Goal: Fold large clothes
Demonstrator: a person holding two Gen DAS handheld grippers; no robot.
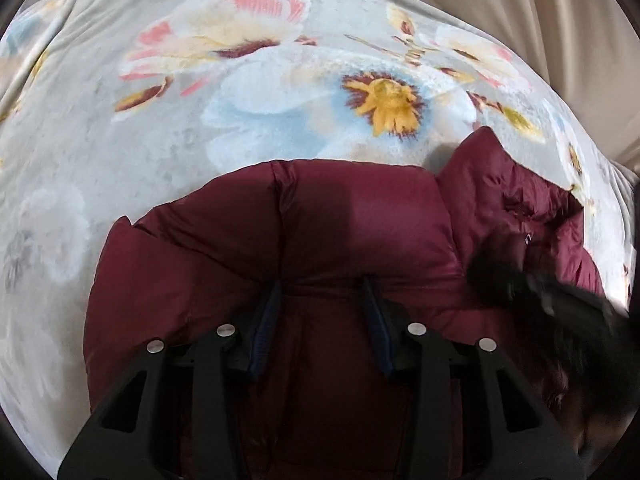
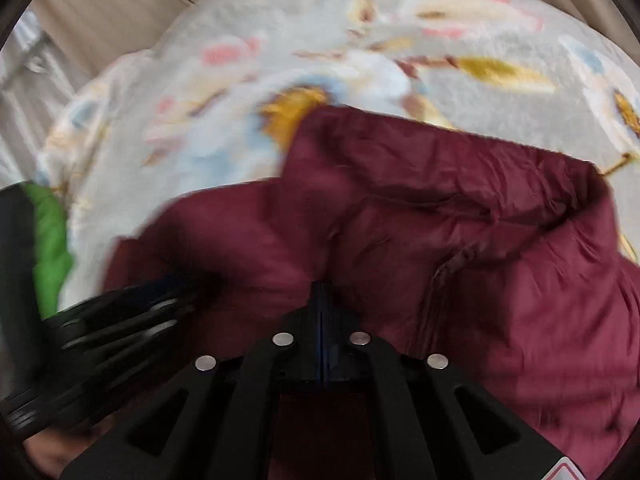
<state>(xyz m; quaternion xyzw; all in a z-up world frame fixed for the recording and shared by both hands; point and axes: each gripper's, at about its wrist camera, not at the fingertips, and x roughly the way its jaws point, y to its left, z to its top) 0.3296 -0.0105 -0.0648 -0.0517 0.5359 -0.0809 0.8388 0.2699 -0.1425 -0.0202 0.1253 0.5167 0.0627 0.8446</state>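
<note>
A maroon puffer jacket lies on a floral blanket, its collar end bunched up at the right. My left gripper points down into the jacket's near part, its jaws partly apart with a thick fold of the padding pinched between the blue pads. In the right wrist view the jacket fills the lower right, with a zip line running down it. My right gripper has its fingers pressed together, tips against the fabric, and no fold shows between them. Each gripper appears in the other's view as a dark blur.
The pale floral blanket spreads wide beyond the jacket. Beige draped cloth hangs behind it. A patch of green cloth shows at the left edge beside the blurred left gripper.
</note>
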